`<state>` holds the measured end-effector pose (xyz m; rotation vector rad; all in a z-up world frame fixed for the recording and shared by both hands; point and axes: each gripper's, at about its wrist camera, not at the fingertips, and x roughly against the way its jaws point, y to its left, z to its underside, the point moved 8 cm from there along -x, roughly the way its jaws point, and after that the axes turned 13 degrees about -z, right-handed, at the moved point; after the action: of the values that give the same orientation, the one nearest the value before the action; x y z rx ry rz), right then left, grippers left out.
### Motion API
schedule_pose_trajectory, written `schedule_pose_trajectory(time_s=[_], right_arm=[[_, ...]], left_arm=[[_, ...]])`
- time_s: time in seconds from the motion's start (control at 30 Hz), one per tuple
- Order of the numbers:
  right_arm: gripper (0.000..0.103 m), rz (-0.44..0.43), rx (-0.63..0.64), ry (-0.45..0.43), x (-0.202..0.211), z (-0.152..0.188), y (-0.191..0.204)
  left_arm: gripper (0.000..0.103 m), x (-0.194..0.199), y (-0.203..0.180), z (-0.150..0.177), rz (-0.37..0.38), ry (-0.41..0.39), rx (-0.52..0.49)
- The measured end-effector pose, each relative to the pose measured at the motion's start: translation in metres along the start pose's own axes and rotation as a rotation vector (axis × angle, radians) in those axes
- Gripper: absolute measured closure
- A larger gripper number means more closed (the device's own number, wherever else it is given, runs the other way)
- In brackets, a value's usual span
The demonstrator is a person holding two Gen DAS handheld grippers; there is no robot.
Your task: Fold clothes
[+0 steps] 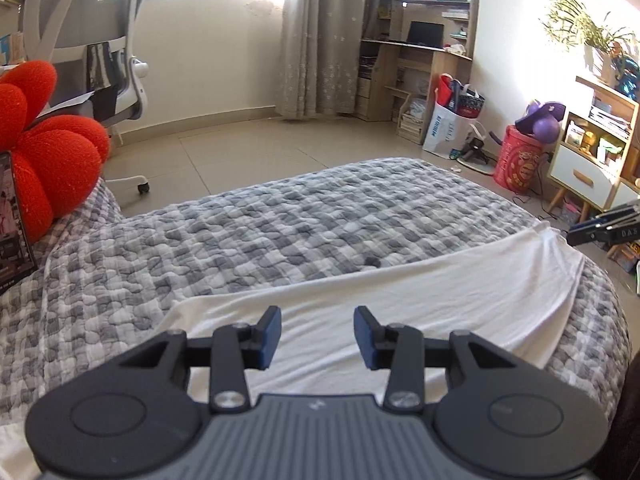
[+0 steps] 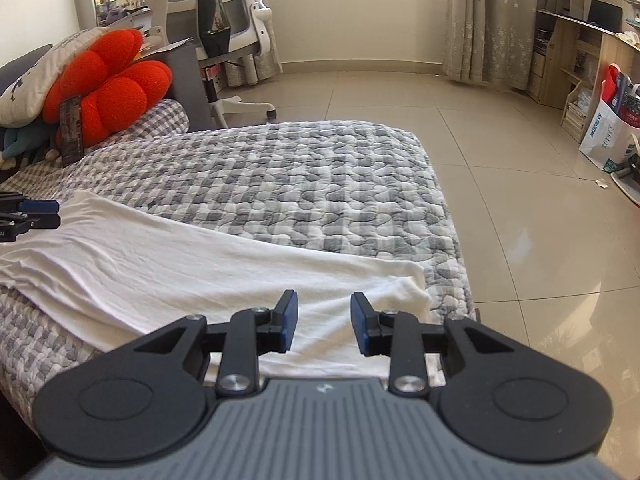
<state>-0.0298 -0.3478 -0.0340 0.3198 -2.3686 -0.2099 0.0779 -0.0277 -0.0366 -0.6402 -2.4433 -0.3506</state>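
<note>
A white garment (image 1: 400,292) (image 2: 180,264) lies folded in a long band across the near part of a grey-and-white checked quilt (image 1: 280,232) (image 2: 300,184) on the bed. My left gripper (image 1: 317,316) hovers over the garment's left part, open, with nothing between its blue pads. My right gripper (image 2: 324,300) is open over the garment's right end near the bed's corner, also with nothing between its pads. Each gripper shows at the edge of the other's view: the right gripper (image 1: 600,228) by the garment's far right corner, the left gripper (image 2: 36,212) by its left end.
A red flower cushion (image 1: 48,148) (image 2: 112,88) and pillows sit at the head of the bed. A white office chair (image 1: 92,40) (image 2: 224,12) stands beyond. On the tiled floor to the right are a paper bag (image 1: 448,128) (image 2: 608,136), a red bucket (image 1: 518,160) and a bedside cabinet (image 1: 592,160).
</note>
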Motion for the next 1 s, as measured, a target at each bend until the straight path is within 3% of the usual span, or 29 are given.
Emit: schedule_pose_trajectory(time_s=[0.27, 0.4, 0.47, 0.77, 0.93, 1.0], right_arm=[[0.069, 0.022, 0.002, 0.025, 0.011, 0.01, -0.001], [0.069, -0.024, 0.004, 0.029, 0.017, 0.019, 0.009], [0.069, -0.058, 0.033, 0.045, 0.015, 0.022, 0.02], [0.069, -0.219, 0.23, 0.134, -0.014, 0.026, 0.079], [0.069, -0.246, 0.315, 0.176, -0.037, 0.027, 0.098], [0.069, -0.248, 0.351, 0.187, -0.043, 0.031, 0.102]], left_arm=[[0.063, 0.021, -0.045, 0.017, 0.143, -0.012, -0.188], [0.079, 0.023, -0.065, 0.026, 0.214, -0.003, -0.278], [0.08, 0.023, -0.075, 0.03, 0.245, 0.005, -0.319], [0.081, 0.012, -0.094, 0.043, 0.238, 0.033, -0.383], [0.1, 0.007, -0.09, 0.04, 0.218, 0.042, -0.361], [0.102, 0.007, -0.088, 0.038, 0.216, 0.041, -0.347]])
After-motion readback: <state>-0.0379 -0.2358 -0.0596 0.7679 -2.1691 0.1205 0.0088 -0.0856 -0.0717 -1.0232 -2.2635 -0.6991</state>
